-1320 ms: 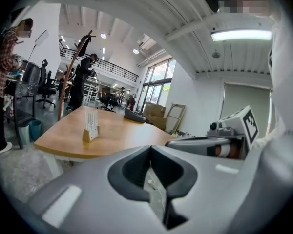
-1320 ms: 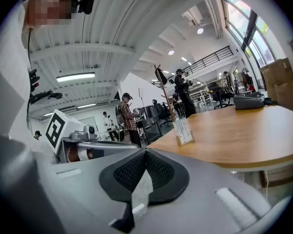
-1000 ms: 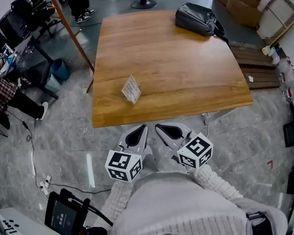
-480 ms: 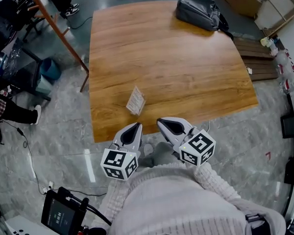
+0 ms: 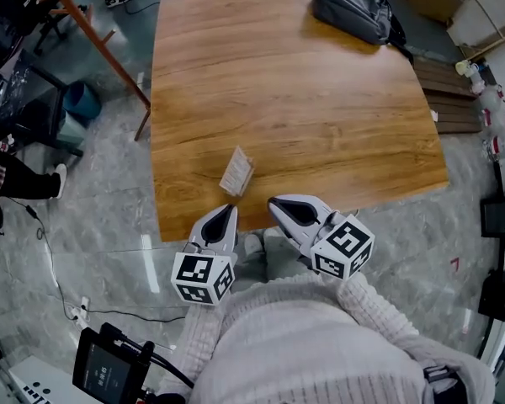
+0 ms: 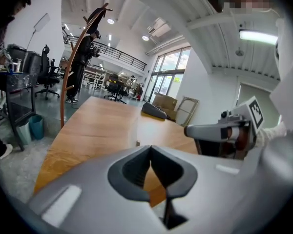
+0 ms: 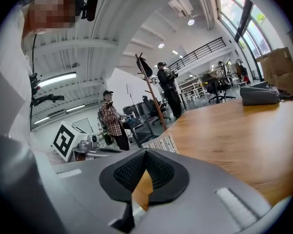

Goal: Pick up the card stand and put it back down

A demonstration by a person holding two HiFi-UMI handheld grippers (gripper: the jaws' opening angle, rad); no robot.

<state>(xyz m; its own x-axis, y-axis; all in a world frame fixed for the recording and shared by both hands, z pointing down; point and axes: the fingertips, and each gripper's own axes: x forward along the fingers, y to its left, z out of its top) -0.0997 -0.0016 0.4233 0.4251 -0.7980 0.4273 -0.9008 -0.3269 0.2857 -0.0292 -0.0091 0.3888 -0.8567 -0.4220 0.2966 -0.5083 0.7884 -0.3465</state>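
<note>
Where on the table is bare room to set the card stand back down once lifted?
Most of the wooden table is bare: the middle and right side between the card stand and the black bag at the far corner. Crowded spot: the near edge, by the left gripper and right gripper.

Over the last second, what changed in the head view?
The grey left gripper and right gripper advanced to the near edge of the light wooden table, closing on the small white card stand. Nothing was gripped or released. Both stayed shut and empty, and the card stand and black bag stayed put.
</note>
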